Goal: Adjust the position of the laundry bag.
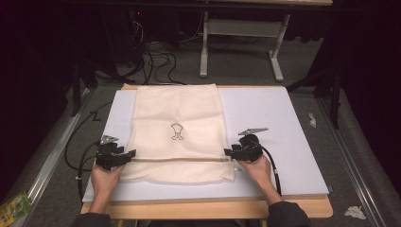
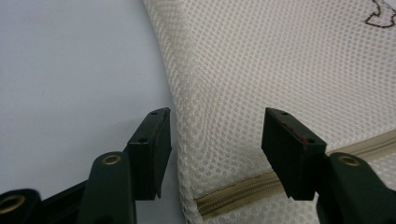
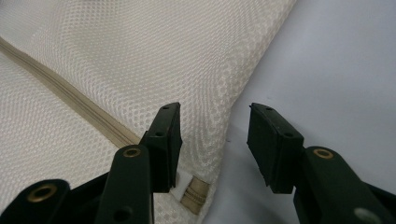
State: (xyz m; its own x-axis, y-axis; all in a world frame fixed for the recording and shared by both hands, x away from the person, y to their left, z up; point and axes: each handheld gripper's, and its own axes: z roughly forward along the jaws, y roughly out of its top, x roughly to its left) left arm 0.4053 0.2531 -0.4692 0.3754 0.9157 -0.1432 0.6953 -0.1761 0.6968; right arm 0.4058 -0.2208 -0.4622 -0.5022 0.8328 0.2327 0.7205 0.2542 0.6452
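Note:
A cream mesh bag (image 1: 177,137) with a small dark embroidered figure (image 1: 176,132) lies flat on a white board (image 1: 265,113). A beige zipper (image 1: 179,160) runs across the bag near its front end. My left gripper (image 1: 130,152) stands open at the bag's left edge, level with the zipper. In the left gripper view the jaws (image 2: 217,135) straddle the bag's edge (image 2: 187,93) without pressing it, with the zipper (image 2: 243,193) just below. My right gripper (image 1: 228,152) is open at the right edge. Its jaws (image 3: 215,135) straddle the bag's corner (image 3: 210,121) by the zipper end (image 3: 194,196).
The board rests on a wooden table (image 1: 203,208). Cables (image 1: 156,61) trail on the floor beyond it, by a white desk frame (image 1: 241,33). Crumpled paper (image 1: 354,212) lies on the floor at the right, and a green packet (image 1: 14,205) at the lower left.

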